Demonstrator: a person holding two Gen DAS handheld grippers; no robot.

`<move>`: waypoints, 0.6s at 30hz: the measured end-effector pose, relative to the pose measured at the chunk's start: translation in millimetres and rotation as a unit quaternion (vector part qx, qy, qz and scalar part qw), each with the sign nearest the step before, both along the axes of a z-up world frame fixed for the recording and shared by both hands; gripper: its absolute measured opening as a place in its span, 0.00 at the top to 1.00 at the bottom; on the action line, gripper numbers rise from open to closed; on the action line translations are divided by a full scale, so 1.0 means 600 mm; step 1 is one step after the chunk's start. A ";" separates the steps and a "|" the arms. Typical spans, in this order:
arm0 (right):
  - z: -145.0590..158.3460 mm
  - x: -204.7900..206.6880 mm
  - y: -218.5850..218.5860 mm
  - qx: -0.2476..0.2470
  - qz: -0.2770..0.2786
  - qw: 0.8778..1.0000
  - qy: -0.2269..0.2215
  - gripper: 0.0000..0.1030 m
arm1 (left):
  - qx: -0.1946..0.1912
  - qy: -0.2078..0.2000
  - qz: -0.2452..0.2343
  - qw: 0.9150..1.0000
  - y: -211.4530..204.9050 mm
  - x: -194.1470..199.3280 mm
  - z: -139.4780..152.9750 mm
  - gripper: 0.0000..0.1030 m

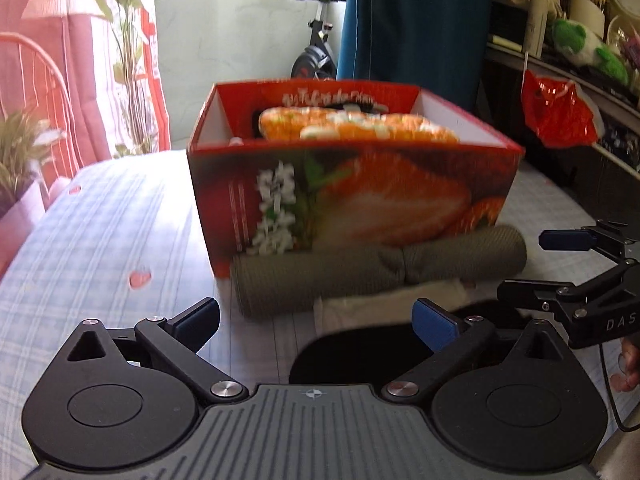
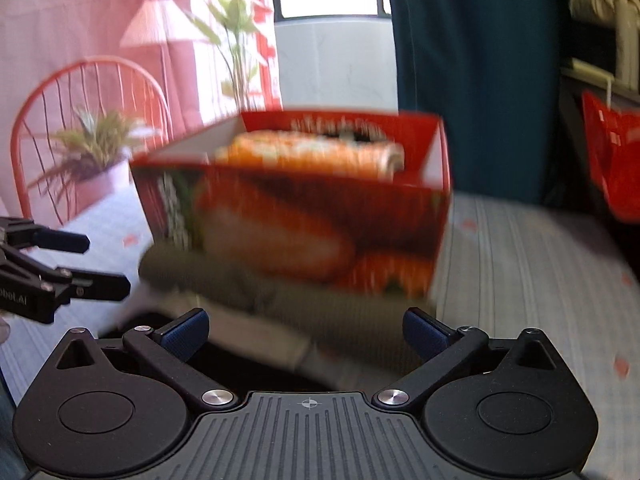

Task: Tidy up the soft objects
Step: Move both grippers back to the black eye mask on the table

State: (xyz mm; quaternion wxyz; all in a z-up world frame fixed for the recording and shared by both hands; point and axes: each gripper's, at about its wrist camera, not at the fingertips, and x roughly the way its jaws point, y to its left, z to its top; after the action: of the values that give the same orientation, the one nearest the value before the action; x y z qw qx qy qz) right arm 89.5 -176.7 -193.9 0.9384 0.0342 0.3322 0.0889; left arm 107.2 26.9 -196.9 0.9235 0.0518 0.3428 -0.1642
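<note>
A: Where's the olive roll [image 1: 380,272]?
B: On the tabletop [image 1: 100,220], touching the red box [image 1: 352,196]'s near wall.
A: Tongs?
B: Left tongs [image 1: 316,316] and right tongs [image 2: 306,334] both gape empty. I'd pinch each end evenly, lift level, clear the rim.

The red box [image 1: 352,200] looks like printed cardboard with a slight sheen, white and matt inside. At its six o'clock lies an olive rolled cloth [image 1: 380,272], ribbed and matt. The tablecloth [image 1: 120,232] is a smooth checked fabric. The left gripper [image 1: 316,320] is matt black plastic with bright metal pivot screws and textured blue pads.
</note>
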 end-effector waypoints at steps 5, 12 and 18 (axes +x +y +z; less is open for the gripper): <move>-0.043 -0.024 0.001 0.000 -0.017 1.000 0.019 0.01 | 0.013 0.019 0.000 1.000 -0.010 -0.013 -0.042 0.00; -0.075 -0.027 0.009 -0.015 -0.024 0.999 0.046 0.00 | 0.023 0.038 0.007 0.999 -0.014 -0.015 -0.075 0.00; -0.090 -0.030 0.012 -0.012 -0.027 0.998 0.053 0.00 | -0.005 0.053 0.020 0.998 -0.001 -0.015 -0.087 0.00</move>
State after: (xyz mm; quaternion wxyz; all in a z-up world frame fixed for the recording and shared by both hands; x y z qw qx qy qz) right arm 71.7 -169.5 -247.7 0.9217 0.0362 0.3820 0.0576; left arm 98.0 26.2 -249.3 0.9075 0.0317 0.3913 -0.1496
